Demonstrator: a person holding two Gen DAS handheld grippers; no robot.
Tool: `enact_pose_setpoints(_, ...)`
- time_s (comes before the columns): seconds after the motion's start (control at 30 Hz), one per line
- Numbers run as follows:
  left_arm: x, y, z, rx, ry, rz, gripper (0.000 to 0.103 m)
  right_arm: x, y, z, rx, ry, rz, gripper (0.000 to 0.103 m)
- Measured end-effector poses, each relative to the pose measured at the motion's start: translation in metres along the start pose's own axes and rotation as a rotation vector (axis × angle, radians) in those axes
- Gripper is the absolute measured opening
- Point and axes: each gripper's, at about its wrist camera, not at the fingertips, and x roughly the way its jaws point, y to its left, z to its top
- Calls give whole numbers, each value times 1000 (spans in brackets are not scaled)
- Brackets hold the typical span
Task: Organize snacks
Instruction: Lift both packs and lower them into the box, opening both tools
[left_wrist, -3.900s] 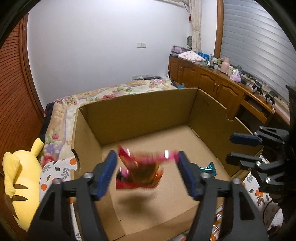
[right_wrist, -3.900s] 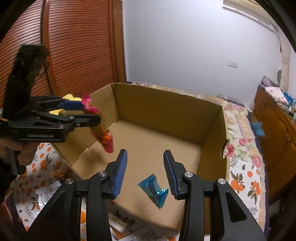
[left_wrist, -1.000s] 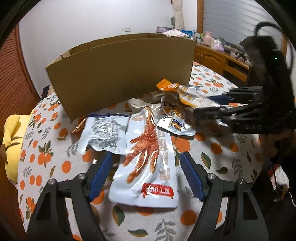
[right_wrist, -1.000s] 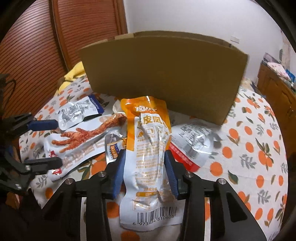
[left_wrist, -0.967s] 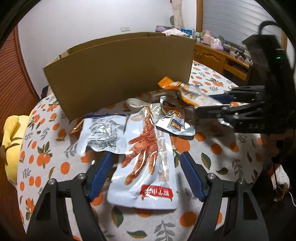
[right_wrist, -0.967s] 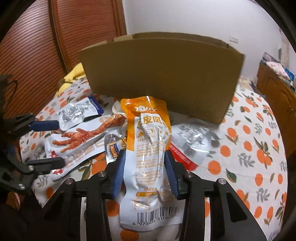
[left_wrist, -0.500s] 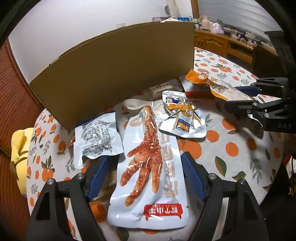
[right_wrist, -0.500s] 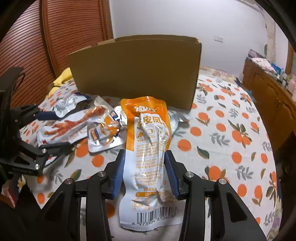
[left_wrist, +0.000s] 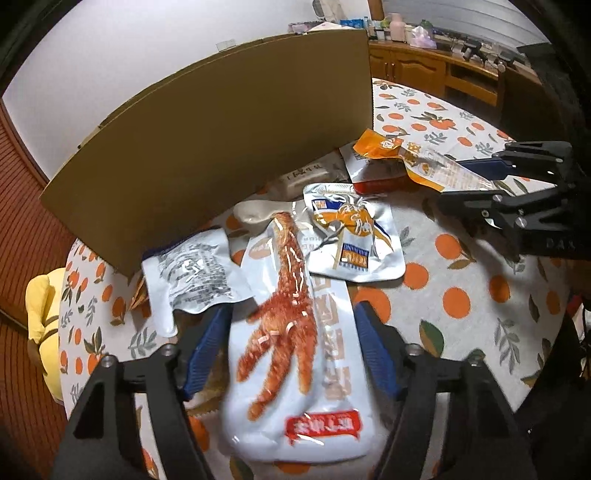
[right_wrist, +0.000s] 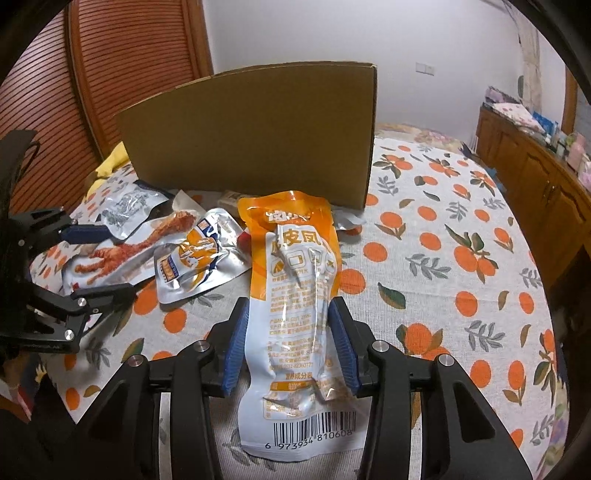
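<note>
Both grippers grip snack pouches beside the box

The left gripper (left_wrist: 291, 343) clamps the chicken-foot pouch (left_wrist: 295, 332); the right gripper (right_wrist: 291, 343) stays clamped on the orange pouch (right_wrist: 295, 295), now swung rightward past the cardboard box (right_wrist: 258, 136) corner, off the tablecloth (right_wrist: 443, 277).

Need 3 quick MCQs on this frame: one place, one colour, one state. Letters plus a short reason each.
1. Where does the cardboard box stand?
A. behind the snack packs
B. on the floor
C. on the cabinet

2. What colour is the top of the pack in the right gripper?
A. green
B. orange
C. black

3. How is the chicken-foot pack held?
A. lying apart from both grippers
B. inside the box
C. between the left gripper's fingers

Answers:
1 A, the box rises on the table past the packs.
2 B, the orange pack has an orange top.
3 C, blue pads flank its sides.
</note>
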Motion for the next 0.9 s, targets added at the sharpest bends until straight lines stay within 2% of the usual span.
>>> enact_pose_setpoints(0.17, 8, 2, 10, -2, 7, -5, 76, 0, 3, 0, -11, 0, -20, 44)
enact_pose_setpoints(0.23, 8, 2, 10, 3, 6, -5, 64, 1, 4, 0, -14, 0, -25, 44)
enact_pose_setpoints(0.37, 2, 2, 4, 10, 2, -14, 60, 1, 5, 0, -17, 0, -29, 44)
enact_pose_setpoints(0.43, -6, 7, 0, -15, -12, -28, 52, 1, 5, -1, -16, 1, -29, 44)
enact_pose_setpoints(0.5, -12, 12, -5, -45, -17, -55, 52, 1, 6, -1, -17, 1, -29, 44)
enact_pose_setpoints(0.67, -14, 12, -13, -47, -21, -53, 51, 2, 6, -1, -21, 3, -35, 44)
enact_pose_setpoints(0.9, -20, 1, -24, -27, -13, -46, 61, 2, 7, -1, -27, 5, -41, 44)
